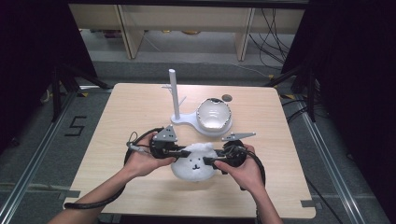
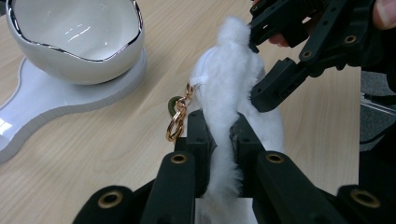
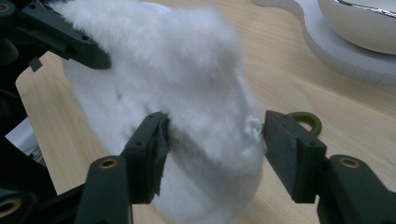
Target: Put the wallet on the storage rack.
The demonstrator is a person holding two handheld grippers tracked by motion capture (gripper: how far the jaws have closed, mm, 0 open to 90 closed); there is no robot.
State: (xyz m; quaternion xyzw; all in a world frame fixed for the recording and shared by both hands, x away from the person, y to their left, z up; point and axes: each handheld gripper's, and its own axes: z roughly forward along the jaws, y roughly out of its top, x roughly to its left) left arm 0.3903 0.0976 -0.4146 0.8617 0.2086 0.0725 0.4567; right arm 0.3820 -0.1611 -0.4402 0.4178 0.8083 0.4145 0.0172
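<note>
The fluffy white plush pouch with a stitched animal face [image 1: 194, 163] sits at the near middle of the pale wooden table [image 1: 140, 107], between both hands. The left gripper [image 2: 219, 135] is clamped tight on a fold of its fur beside the gold key ring [image 2: 177, 122]. The right gripper [image 3: 212, 140] stands wide, jaws straddling the pouch's other side without pressing. Seemingly a two-handed hold is being set up; next, the right jaws must close on the fur. The glossy white bowl [image 1: 214, 114] waits behind on its white stand [image 1: 180, 119].
</note>
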